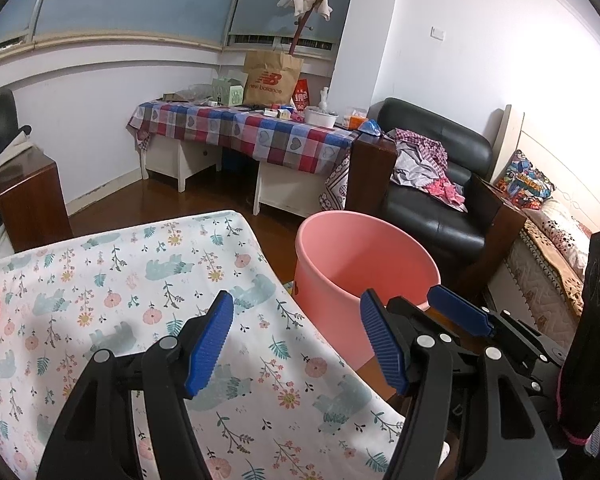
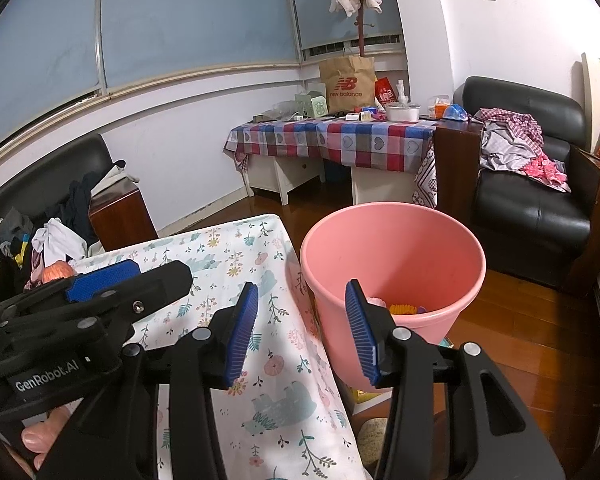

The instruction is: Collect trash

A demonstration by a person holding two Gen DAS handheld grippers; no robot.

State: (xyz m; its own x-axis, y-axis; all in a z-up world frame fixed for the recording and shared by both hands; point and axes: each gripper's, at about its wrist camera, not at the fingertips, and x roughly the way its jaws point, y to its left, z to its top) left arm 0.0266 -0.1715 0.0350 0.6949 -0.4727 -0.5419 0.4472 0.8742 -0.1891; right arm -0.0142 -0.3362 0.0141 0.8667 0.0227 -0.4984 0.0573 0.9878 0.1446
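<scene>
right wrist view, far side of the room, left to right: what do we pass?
Dark clothes pile → wooden side cabinet → checkered-cloth table → New Balance paper bag → white bowl → black leather armchair with laundry.

Ahead of me a brown paper bag [image 2: 347, 85] stands on the checked tablecloth [image 2: 340, 140]. Crumpled clothes [image 2: 512, 140] lie on my black armchair [image 2: 532, 184].
</scene>
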